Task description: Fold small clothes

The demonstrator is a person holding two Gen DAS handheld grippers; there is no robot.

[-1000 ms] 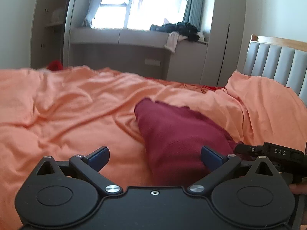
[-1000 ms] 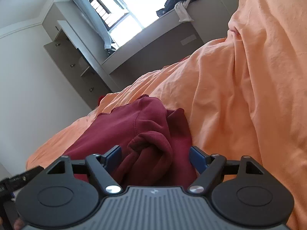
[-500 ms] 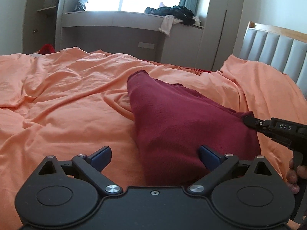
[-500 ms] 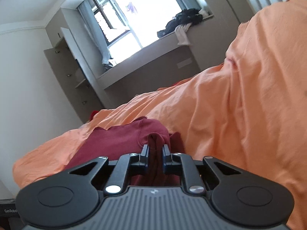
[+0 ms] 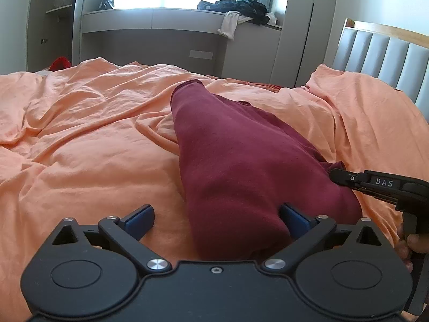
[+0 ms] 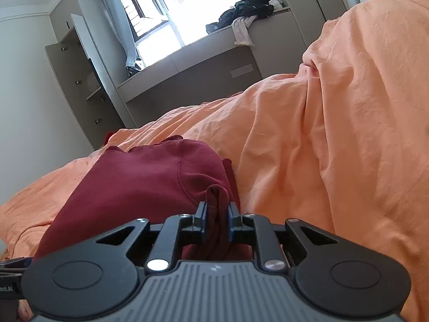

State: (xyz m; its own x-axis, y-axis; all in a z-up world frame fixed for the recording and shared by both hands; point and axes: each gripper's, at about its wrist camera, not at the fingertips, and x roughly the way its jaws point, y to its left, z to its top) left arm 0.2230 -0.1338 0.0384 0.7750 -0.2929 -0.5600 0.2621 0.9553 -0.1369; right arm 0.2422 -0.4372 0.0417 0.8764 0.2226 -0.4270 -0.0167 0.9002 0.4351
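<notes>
- The dark red garment [image 5: 241, 166] lies on the orange bedsheet [image 5: 80, 139], running from near the middle of the bed toward the cameras; its near end drops out of sight behind the left gripper's body.
- The left gripper [image 5: 215, 216] is spread wide, jaws well apart. Its right blue pad touches the garment's edge; the left pad sits over bare sheet. Nothing is pinched.
- The right gripper [image 6: 216, 216] is clenched on a bunched fold of the garment [image 6: 150, 185], the cloth squeezed between the two blue pads. Below the pads the fold is hidden by the gripper's body.
- In the left wrist view the right gripper [image 5: 337, 175] enters from the right edge, its tip at the garment; the contact itself is masked by cloth. Part of a hand [image 5: 410, 244] holding it is cut off at the frame edge.
- A padded headboard [image 5: 380, 53] stands beyond a raised hump of sheet.
- A pile of clothes [image 5: 241, 8] rests on the window ledge [image 5: 161, 16]; the items blur together.
</notes>
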